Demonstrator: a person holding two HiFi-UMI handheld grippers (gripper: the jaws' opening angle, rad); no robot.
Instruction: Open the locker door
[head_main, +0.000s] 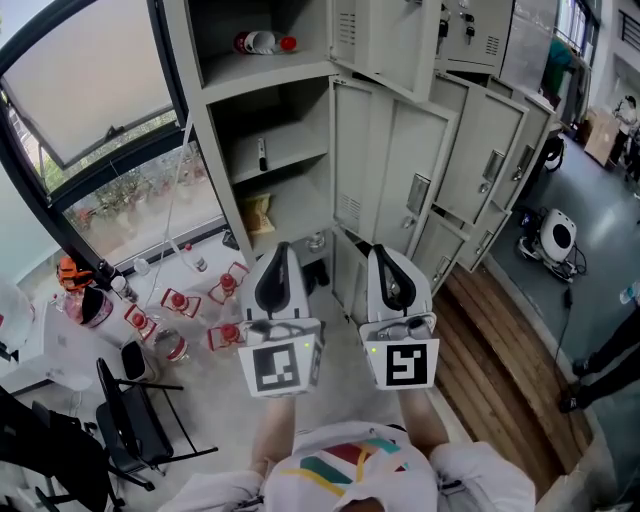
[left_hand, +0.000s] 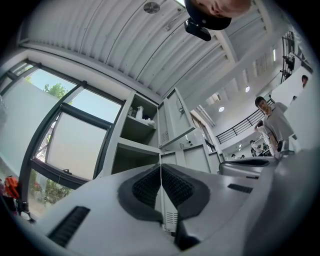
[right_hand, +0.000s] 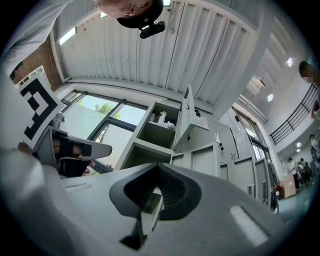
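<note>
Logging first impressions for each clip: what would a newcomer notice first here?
Grey lockers fill the top of the head view, with several doors standing open. The left tool and right tool are held side by side in front of them, both shut and touching nothing. Red-capped bottles lie scattered on the floor at left.
</note>
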